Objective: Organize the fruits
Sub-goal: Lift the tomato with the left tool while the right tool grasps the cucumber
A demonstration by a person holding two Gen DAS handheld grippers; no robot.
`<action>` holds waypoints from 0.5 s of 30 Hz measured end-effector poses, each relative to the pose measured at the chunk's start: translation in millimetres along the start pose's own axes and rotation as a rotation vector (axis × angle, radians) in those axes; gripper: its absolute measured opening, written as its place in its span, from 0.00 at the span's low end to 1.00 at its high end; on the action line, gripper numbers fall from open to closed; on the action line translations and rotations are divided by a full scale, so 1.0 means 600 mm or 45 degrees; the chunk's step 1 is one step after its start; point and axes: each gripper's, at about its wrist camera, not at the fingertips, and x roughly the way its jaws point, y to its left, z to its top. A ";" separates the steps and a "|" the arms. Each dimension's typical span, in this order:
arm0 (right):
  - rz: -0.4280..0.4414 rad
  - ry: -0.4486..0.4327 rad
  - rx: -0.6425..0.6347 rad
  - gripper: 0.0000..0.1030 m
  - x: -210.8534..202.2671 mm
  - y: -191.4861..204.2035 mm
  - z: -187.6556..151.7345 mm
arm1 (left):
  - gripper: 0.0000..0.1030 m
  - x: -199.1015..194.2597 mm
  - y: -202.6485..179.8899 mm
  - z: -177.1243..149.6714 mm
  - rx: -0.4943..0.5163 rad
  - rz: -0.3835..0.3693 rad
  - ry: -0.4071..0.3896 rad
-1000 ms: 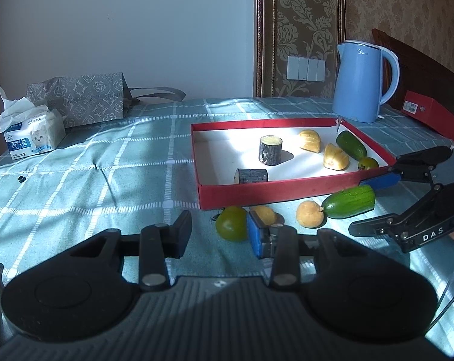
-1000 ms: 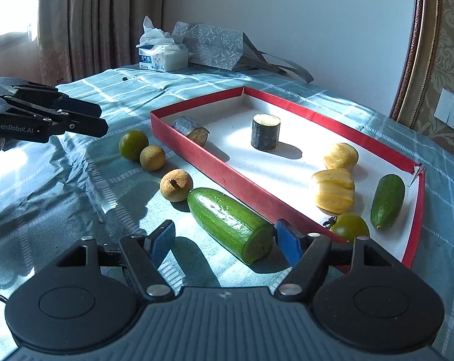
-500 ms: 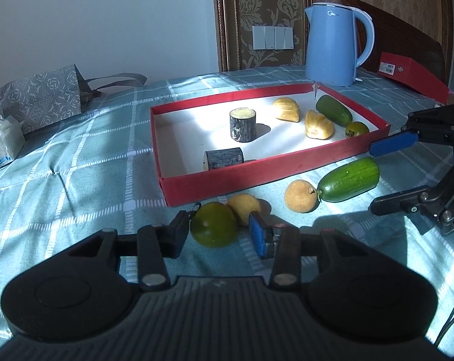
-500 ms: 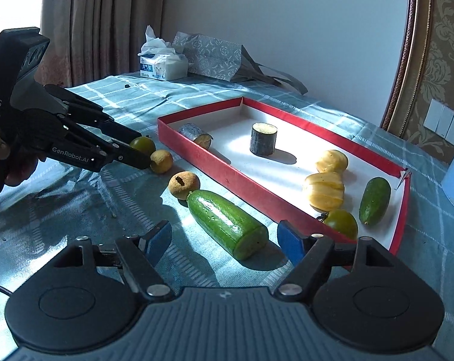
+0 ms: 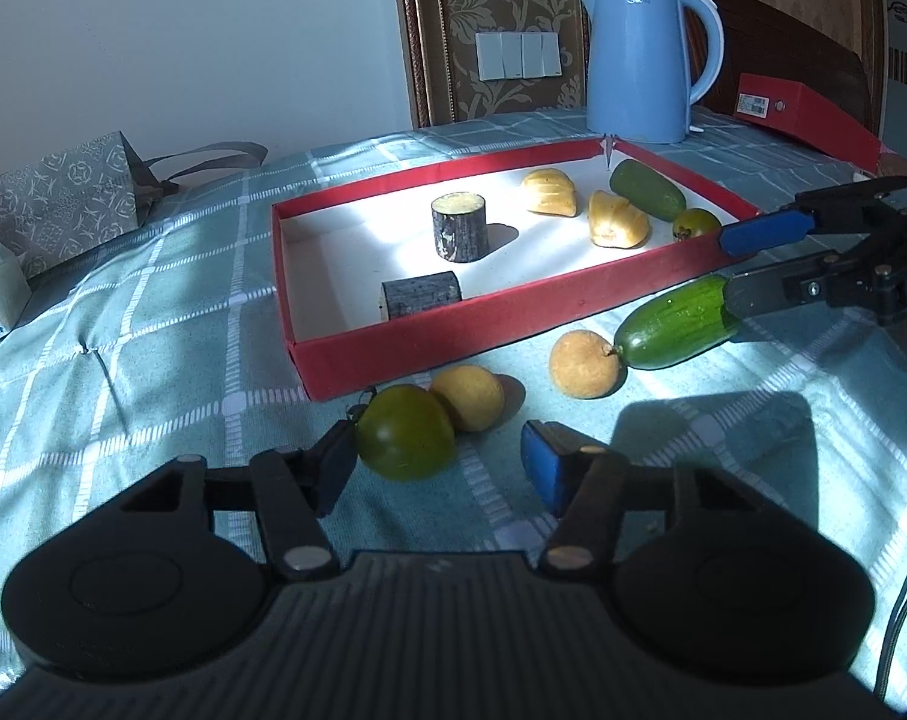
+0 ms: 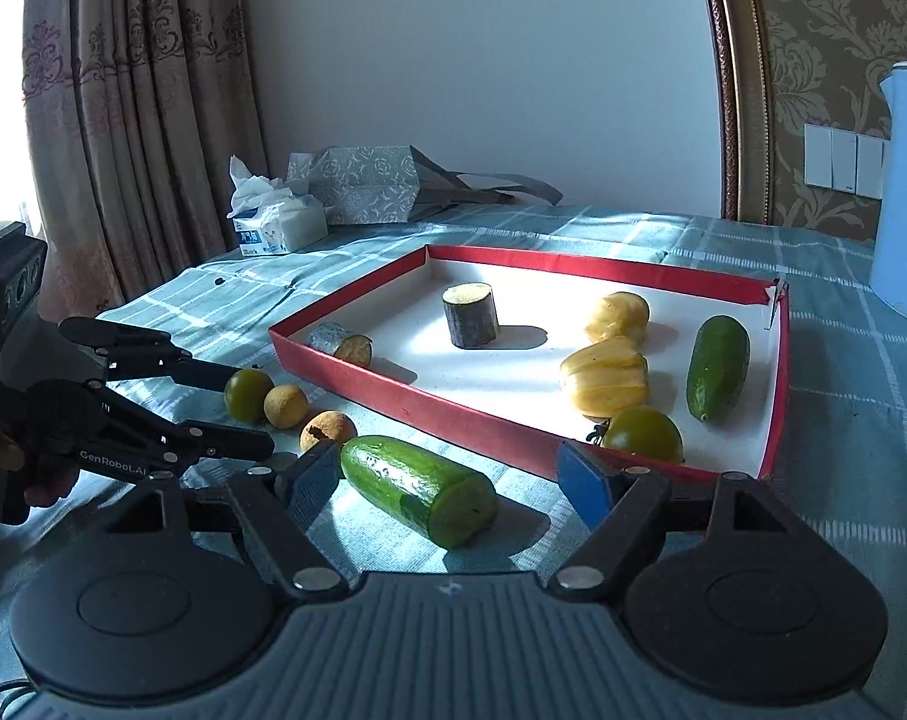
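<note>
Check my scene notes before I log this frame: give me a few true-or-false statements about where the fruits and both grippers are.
1. The cut cucumber lies on the cloth outside the red tray. True.
2. The left gripper is shut on the green round fruit. False: its fingers are open, with the fruit near the left one.
3. The tray holds two dark cylinder pieces, one upright and one lying. True.
4. The blue kettle stands inside the tray. False: it stands on the cloth behind the tray's far corner.
5. The right gripper is open, with the cucumber's cut end between its fingers. True.
</note>
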 end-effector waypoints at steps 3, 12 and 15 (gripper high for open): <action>-0.008 -0.008 0.028 0.77 0.002 -0.010 -0.001 | 0.32 -0.001 0.009 0.001 -0.019 -0.027 0.016; -0.015 -0.004 0.023 0.77 0.002 -0.009 -0.004 | 0.30 -0.028 0.009 -0.007 -0.065 0.029 -0.031; 0.013 0.016 -0.025 0.77 0.003 0.001 -0.002 | 0.30 -0.046 0.004 -0.007 -0.058 0.040 -0.061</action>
